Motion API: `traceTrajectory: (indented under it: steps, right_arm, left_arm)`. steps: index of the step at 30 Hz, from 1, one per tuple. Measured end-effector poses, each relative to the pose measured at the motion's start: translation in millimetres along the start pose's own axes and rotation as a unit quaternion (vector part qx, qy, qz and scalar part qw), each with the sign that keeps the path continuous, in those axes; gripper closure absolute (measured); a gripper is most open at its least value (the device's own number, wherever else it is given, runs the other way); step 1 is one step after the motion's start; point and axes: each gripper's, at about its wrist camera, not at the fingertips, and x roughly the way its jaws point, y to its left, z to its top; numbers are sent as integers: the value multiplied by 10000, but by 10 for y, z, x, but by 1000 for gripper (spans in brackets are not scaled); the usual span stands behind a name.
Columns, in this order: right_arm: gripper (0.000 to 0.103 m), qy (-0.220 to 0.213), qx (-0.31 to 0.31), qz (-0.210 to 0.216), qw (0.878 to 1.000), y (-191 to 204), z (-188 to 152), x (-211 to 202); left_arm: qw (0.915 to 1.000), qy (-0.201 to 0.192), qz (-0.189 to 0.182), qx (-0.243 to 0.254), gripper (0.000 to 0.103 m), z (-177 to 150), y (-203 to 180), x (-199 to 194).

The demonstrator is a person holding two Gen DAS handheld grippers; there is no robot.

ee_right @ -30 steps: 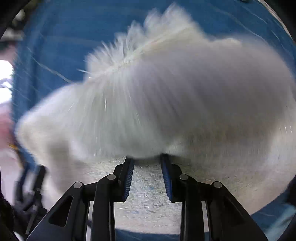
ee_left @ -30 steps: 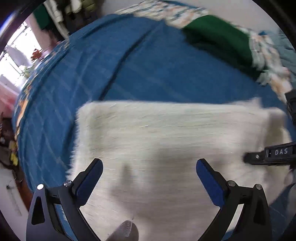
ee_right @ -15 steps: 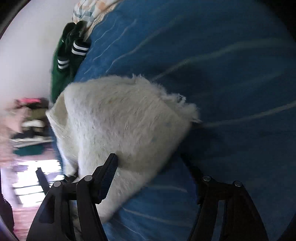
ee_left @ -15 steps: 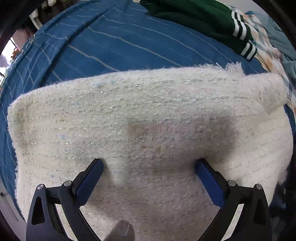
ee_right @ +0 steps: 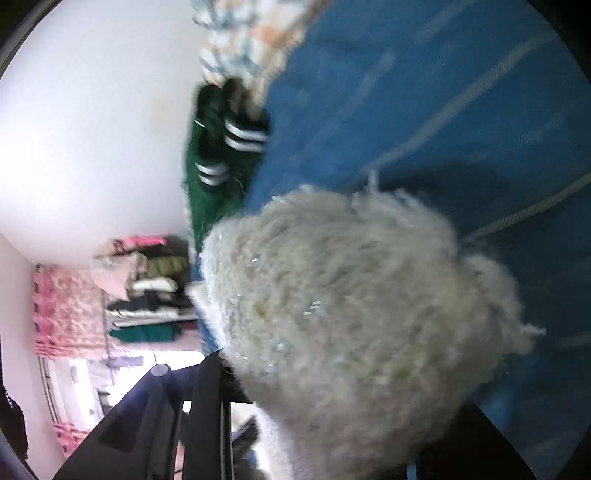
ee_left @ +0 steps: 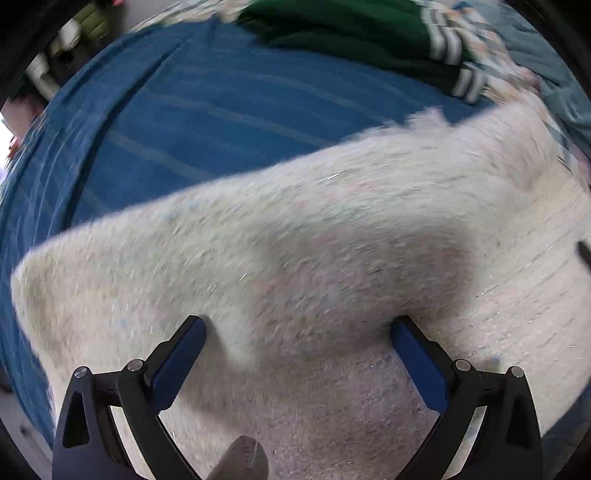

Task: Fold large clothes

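A fuzzy cream knit garment (ee_left: 314,229) lies folded on a blue striped bedcover (ee_left: 192,118). My left gripper (ee_left: 297,332) is open, its blue-padded fingers (ee_left: 177,354) spread wide just over the garment's near part. In the right wrist view the same garment (ee_right: 351,306) bulges up between my right gripper's fingers (ee_right: 207,406). The fingertips are buried in the fabric, so I cannot tell how the jaws stand.
A green garment with white stripes (ee_left: 369,33) lies at the far edge of the bed, also in the right wrist view (ee_right: 218,158). A patterned blanket (ee_right: 251,40) lies beyond it. A white wall (ee_right: 92,129) and stacked clothes (ee_right: 147,288) are at the left.
The right gripper let go of the garment, swung round sideways, then pushed back into its edge. The left gripper stayed open and shifted over the garment, which now sits skewed in its view.
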Motion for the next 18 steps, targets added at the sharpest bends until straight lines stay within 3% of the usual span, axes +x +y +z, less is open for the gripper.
traceTrajectory:
  steps: [5, 10, 14, 18]
  right_arm:
    - [77, -569, -387, 71, 9976, 483, -49, -508]
    - [77, -840, -1365, -644, 9850, 986, -8, -867]
    - [77, -614, -1954, -930, 9744, 1302, -122, -905]
    - [77, -100, -2778, -1166, 9535, 1847, -587, -489]
  left_arm:
    - [9967, -5, -772, 248, 0, 262, -512, 50]
    - [9809, 313, -1900, 273, 0, 519, -1136, 301]
    - [9814, 246, -1905, -58, 0, 571, -1059, 103]
    - [9846, -104, -1480, -927, 0, 210, -176, -349]
